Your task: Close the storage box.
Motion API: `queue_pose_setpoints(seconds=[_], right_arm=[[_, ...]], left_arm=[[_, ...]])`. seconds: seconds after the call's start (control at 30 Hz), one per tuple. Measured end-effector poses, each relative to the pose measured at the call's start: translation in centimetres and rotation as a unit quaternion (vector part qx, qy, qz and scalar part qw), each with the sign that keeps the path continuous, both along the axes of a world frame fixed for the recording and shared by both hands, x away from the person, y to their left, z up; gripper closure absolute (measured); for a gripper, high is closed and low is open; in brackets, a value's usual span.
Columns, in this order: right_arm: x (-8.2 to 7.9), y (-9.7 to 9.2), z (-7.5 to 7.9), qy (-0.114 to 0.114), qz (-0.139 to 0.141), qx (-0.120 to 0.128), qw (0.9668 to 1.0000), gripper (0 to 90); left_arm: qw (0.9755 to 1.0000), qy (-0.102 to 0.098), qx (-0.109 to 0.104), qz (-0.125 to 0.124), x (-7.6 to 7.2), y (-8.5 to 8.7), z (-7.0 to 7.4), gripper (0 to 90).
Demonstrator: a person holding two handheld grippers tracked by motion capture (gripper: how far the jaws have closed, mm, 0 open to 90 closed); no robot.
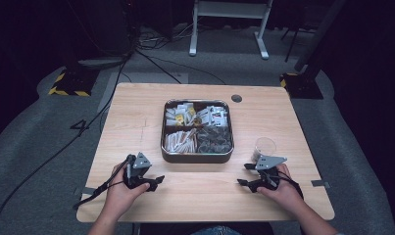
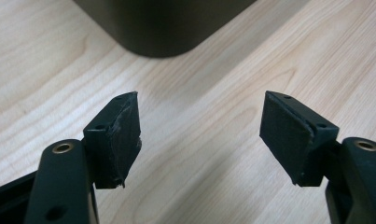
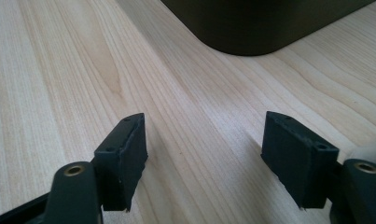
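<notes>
A dark metal tray [image 1: 197, 154] with four compartments of small packets and dark pieces stands at the middle of the wooden table [image 1: 136, 117]. My left gripper [image 1: 159, 181] rests low at the front left, pointing right, open with bare wood between its pads [image 2: 125, 133]. The tray's dark corner [image 2: 162, 28] lies just ahead of it. My right gripper [image 1: 244, 174] sits at the front right, pointing left, open and empty, with the tray's corner [image 3: 260, 23] ahead of its pads [image 3: 295, 149]. A clear glass cup [image 1: 264, 146] stands right behind the right gripper.
A round cable hole [image 1: 236, 98] is set in the table's far edge. Cables [image 1: 48, 161] run over the grey floor to the left. A white table frame [image 1: 229, 19] stands behind. Bare wood stretches between the two grippers along the front.
</notes>
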State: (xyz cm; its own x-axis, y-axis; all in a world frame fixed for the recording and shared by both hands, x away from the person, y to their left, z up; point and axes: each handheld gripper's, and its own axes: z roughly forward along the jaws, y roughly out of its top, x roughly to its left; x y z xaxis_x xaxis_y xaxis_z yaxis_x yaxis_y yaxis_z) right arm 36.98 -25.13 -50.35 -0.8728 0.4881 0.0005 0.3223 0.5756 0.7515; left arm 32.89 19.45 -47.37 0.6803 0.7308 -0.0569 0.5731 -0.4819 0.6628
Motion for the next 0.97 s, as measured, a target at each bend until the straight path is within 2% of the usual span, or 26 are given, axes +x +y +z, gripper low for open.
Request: queue_pose_setpoints(seconds=[0.1, 0.13, 0.23, 0.33, 0.37, 0.47, 0.57, 0.6, 0.67, 0.97], right_arm=[[0.0, 0.0, 0.0, 0.000, 0.000, 0.000, 1.0000, 31.0], [0.0, 0.0, 0.0, 0.000, 0.000, 0.000, 1.0000, 31.0], [0.0, 0.0, 0.0, 0.000, 0.000, 0.000, 1.0000, 31.0], [0.0, 0.0, 0.0, 0.000, 0.000, 0.000, 1.0000, 31.0], [0.0, 0.0, 0.0, 0.000, 0.000, -0.001, 1.0000, 31.0], [0.0, 0.0, 0.0, 0.000, 0.001, 0.000, 1.0000, 31.0], [0.0, 0.0, 0.0, 0.000, 0.001, -0.001, 1.0000, 30.9], [0.0, 0.0, 0.0, 0.000, 0.001, -0.001, 1.0000, 30.9], [0.0, 0.0, 0.0, -0.001, 0.001, -0.001, 1.0000, 30.8], [0.0, 0.0, 0.0, 0.000, 0.002, -0.001, 1.0000, 30.7]], left_arm=[[0.9998, -0.001, 0.019, -0.001, -0.1, 0.1, -0.6, 25.3], [0.9996, 0.004, 0.027, -0.002, -0.2, 0.1, -0.8, 24.1], [0.9995, 0.018, 0.026, -0.003, -0.2, 0.0, -1.4, 21.0], [0.9991, 0.017, 0.039, -0.008, -0.1, -0.2, -2.0, 19.9], [0.9992, 0.009, 0.037, -0.009, -0.1, -0.2, -2.1, 17.8], [0.9995, 0.003, 0.029, -0.010, 0.0, -0.2, -2.3, 16.2], [0.9996, -0.013, 0.011, -0.024, 0.1, -0.1, -2.8, 13.6], [0.9995, -0.019, 0.006, -0.024, 0.3, 0.0, -3.0, 9.9], [0.9997, -0.016, 0.009, -0.019, 0.4, -0.1, -3.0, 5.9], [0.9996, -0.016, 0.012, -0.019, 0.5, -0.1, -3.1, 4.0]])
